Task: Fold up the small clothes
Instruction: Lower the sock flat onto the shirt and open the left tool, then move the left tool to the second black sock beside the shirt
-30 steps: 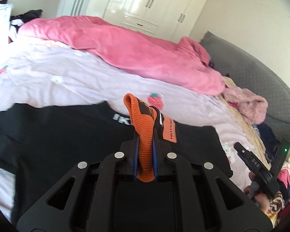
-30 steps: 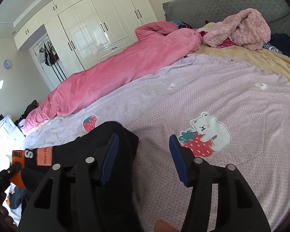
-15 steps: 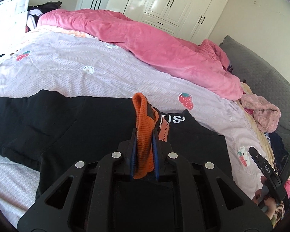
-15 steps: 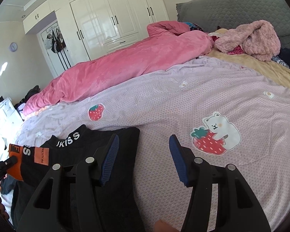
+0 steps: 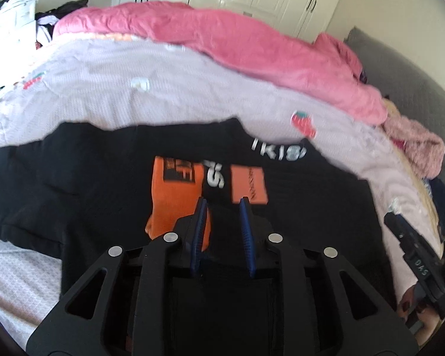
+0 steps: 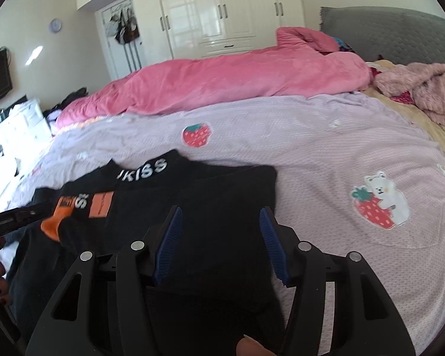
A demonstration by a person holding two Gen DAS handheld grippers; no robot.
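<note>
Now left claw (image 5: 223, 204) opening above black top's (image 5: 103, 178) orange cuff (image 5: 175, 190); right claw (image 6: 221, 216) spread, empty.

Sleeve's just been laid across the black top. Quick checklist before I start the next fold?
1. Left gripper free of cloth: ok, jaws opening, nothing between them.
2. Orange cuff lying on the black top: ok.
3. Right gripper ready: ok, open and empty above the top's right part.
4. Folded sleeve flat: cannot tell, picture blurred.
5. Bedspread right of the top free for work: ok.
6. Top's near hem: cannot tell, hidden behind the grippers.
</note>
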